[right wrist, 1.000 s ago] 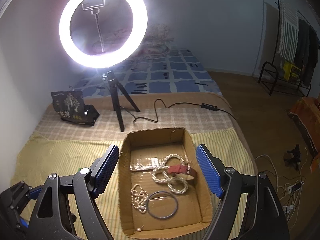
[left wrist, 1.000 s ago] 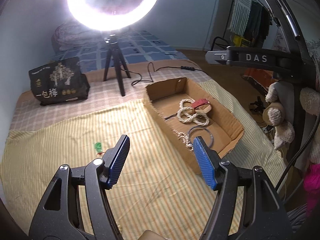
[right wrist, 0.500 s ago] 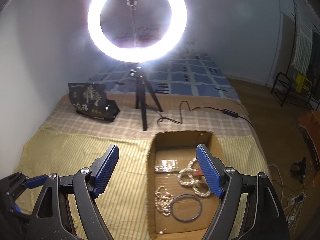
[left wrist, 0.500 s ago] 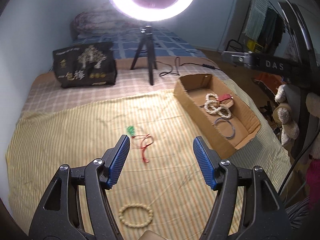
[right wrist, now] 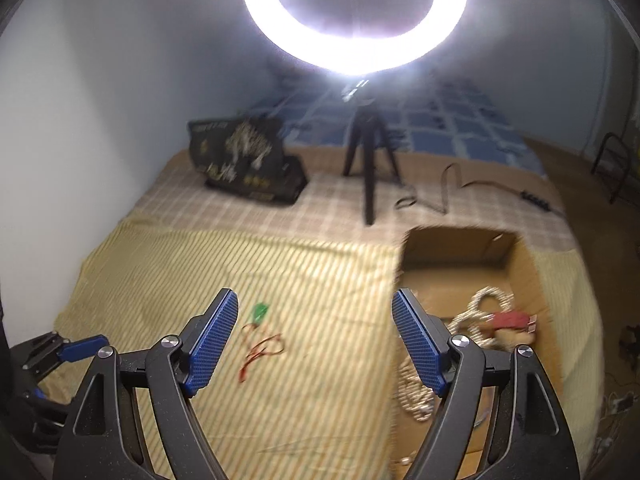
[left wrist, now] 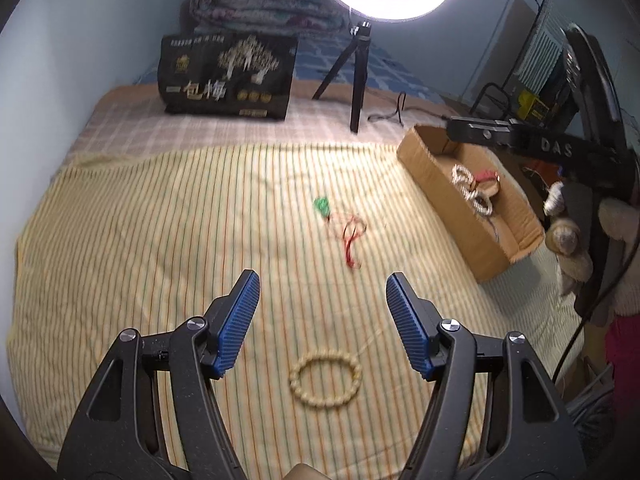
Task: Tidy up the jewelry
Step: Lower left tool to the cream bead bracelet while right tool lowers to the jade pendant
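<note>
From the left wrist view, we note the left gripper (left wrist: 322, 306) with jaws released and empty, above the striped bedspread (left wrist: 160, 232); a beaded bracelet (left wrist: 325, 377) lies just below it, a red-corded green pendant (left wrist: 340, 224) farther ahead, the cardboard box (left wrist: 460, 204) of jewelry to the right. From the right wrist view, blurred, we record the right gripper (right wrist: 316, 330) with jaws released, pendant (right wrist: 260, 334) between them, box (right wrist: 528, 276) at right.
</note>
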